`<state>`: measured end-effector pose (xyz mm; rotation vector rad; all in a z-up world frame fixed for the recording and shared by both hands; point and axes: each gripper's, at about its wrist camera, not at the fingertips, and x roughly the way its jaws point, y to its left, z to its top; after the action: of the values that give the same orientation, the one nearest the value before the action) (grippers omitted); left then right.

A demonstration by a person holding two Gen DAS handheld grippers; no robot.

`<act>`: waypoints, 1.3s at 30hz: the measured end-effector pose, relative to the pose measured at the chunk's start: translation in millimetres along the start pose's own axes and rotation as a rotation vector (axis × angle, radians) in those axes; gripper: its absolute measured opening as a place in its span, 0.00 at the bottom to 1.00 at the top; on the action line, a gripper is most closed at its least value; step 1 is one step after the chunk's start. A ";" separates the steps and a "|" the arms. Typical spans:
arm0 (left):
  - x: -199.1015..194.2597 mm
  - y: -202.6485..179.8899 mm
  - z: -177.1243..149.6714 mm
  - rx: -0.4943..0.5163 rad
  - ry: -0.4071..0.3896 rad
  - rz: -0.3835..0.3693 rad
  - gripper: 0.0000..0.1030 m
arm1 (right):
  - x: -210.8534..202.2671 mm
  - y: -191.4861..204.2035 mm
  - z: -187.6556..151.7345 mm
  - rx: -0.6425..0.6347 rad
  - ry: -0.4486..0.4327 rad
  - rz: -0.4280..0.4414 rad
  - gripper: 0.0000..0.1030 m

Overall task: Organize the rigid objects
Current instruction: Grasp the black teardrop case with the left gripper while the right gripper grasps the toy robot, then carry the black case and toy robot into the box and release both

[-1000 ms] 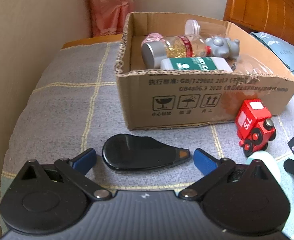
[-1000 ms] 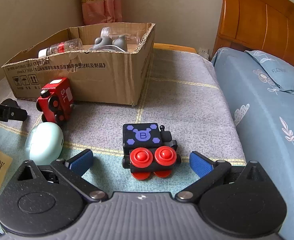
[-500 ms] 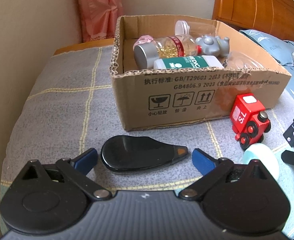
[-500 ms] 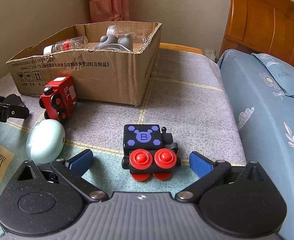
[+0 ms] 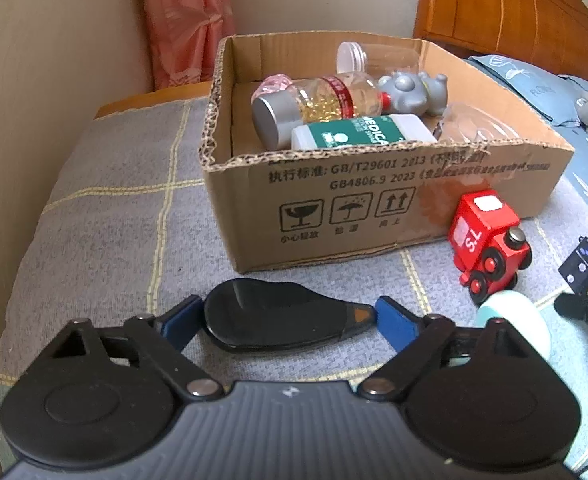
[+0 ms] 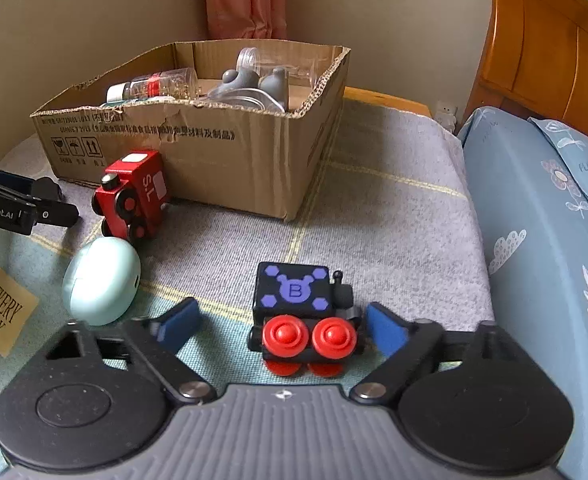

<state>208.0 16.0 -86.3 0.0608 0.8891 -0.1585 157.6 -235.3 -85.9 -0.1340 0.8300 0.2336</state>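
The black case (image 5: 282,322) is bracketed by the left claw (image 5: 284,322), the train (image 6: 305,316) by the right claw (image 6: 280,322), both apart; either could be nudged away by uneven closing.

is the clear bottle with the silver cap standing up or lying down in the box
Lying down. The clear bottle with the silver cap rests on its side in the cardboard box, cap end facing the left gripper's camera, atop a green-labelled white bottle.
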 end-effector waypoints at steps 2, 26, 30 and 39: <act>0.0 0.4 0.2 0.002 0.001 -0.002 0.87 | 0.1 -1.4 1.5 -0.005 0.003 0.006 0.78; -41.9 -4.5 19.5 0.181 0.040 -0.065 0.87 | -29.7 7.6 19.4 -0.191 0.016 0.019 0.54; -56.1 -3.6 29.1 0.198 0.032 -0.080 0.87 | -42.5 10.4 28.5 -0.231 -0.001 0.028 0.54; -77.3 -4.9 72.6 0.201 -0.025 -0.123 0.87 | -66.4 12.4 73.6 -0.255 -0.099 0.072 0.54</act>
<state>215.0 11.3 19.5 0.1915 0.8502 -0.3630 163.7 -218.2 12.3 -0.3295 0.7053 0.4107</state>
